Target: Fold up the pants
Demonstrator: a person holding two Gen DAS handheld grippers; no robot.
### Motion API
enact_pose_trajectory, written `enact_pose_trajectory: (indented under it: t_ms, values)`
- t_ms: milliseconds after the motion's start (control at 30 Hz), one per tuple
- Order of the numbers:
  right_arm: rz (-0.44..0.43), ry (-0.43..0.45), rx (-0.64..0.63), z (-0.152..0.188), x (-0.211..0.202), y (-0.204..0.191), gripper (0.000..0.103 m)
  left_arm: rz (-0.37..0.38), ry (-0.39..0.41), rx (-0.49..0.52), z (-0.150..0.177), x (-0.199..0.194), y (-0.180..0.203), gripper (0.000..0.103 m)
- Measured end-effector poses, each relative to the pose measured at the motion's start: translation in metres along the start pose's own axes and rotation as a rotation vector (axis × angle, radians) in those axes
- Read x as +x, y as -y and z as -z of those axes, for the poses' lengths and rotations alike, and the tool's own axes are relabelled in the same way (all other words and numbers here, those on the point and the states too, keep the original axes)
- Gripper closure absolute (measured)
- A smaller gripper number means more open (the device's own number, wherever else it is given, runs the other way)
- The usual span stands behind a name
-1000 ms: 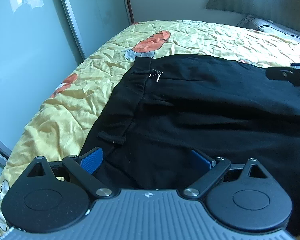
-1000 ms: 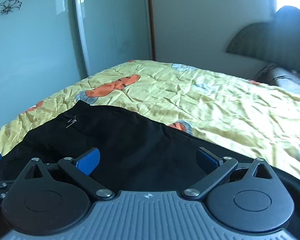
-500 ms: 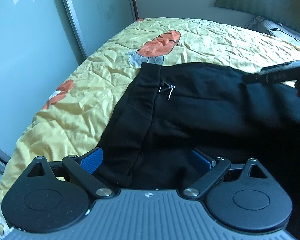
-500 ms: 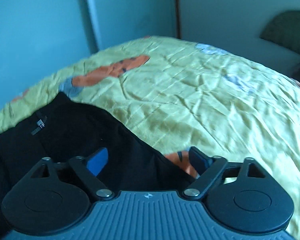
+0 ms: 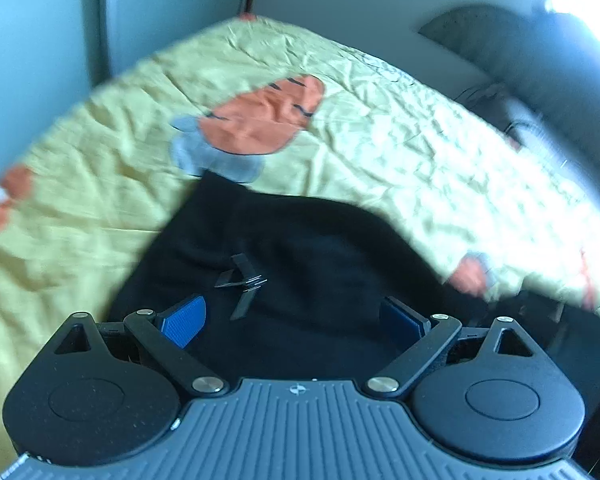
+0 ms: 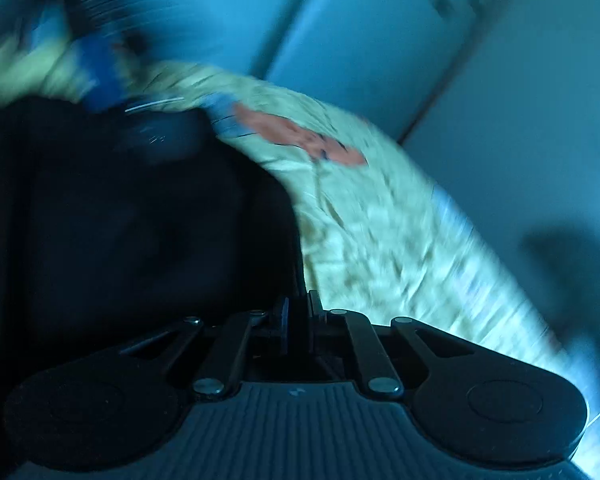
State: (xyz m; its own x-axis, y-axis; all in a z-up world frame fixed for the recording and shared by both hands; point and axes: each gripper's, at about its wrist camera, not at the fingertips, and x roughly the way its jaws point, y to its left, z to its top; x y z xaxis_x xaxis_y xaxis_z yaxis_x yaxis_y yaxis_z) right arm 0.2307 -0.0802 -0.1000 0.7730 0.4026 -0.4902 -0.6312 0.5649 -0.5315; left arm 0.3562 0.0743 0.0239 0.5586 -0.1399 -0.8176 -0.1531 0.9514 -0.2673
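Note:
Black pants (image 5: 308, 256) lie on a yellow bedsheet, with a small metal clasp (image 5: 242, 280) showing near the waistband. My left gripper (image 5: 296, 316) is open, its blue pads low over the pants near the clasp. In the right wrist view, which is blurred and tilted, my right gripper (image 6: 297, 320) is shut on the edge of the pants (image 6: 140, 232). The other gripper (image 6: 100, 68) shows as a blue blur at the upper left of that view.
The yellow sheet (image 5: 380, 128) with orange carrot prints covers the bed. Sliding glass wardrobe doors (image 5: 40, 40) stand at the left. A dark headboard (image 5: 480, 32) and a pillow are at the far right.
My right gripper has closed on the pants edge and swung sharply, tilting its view. My left gripper has moved forward along the pants toward the clasp and stays open.

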Motion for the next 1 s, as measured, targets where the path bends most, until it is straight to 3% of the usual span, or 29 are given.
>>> enact_pose_trajectory:
  t_ms: [67,133,200,300,400,433,467,500,533,767,867,1000]
  values:
    - [0.076,0.013,-0.179,0.003,-0.008,-0.032,0.095,0.085,-0.033,-0.104,-0.012,0.012,-0.005,0.009]
    - [0.122,0.027,-0.280,0.009,-0.012,-0.051,0.096,0.141,-0.078,-0.195,-0.022,0.029,-0.009,0.009]
    - [0.133,0.041,-0.281,0.011,-0.015,-0.053,0.096,0.168,-0.123,-0.263,-0.030,0.043,-0.012,0.012]
    - [0.125,0.056,-0.233,0.011,-0.017,-0.045,0.096,0.166,-0.119,-0.301,-0.038,0.052,-0.009,0.018]
    - [0.129,0.063,-0.226,0.011,-0.018,-0.044,0.096,0.159,-0.132,-0.297,-0.042,0.052,-0.003,0.048]
    - [0.129,0.065,-0.220,0.011,-0.016,-0.044,0.096,0.158,-0.148,-0.290,-0.042,0.055,-0.001,0.068]
    - [0.129,0.066,-0.211,0.010,-0.016,-0.043,0.096,0.163,-0.170,-0.283,-0.041,0.057,0.001,0.082]
    - [0.129,0.068,-0.199,0.010,-0.016,-0.042,0.096,0.170,-0.183,-0.281,-0.039,0.060,0.001,0.092]
    - [0.129,0.069,-0.188,0.010,-0.015,-0.040,0.096,0.172,-0.186,-0.283,-0.036,0.061,0.002,0.095]
    - [0.148,0.068,-0.155,0.003,-0.008,-0.034,0.095,0.164,-0.055,-0.244,-0.011,0.038,0.003,0.095]
    - [0.150,0.046,-0.129,-0.010,0.009,-0.032,0.084,0.186,-0.016,-0.239,0.000,0.023,0.003,0.095]
    - [0.154,0.079,-0.112,-0.021,0.014,-0.031,0.084,0.199,0.029,-0.223,0.015,0.004,0.004,0.095]
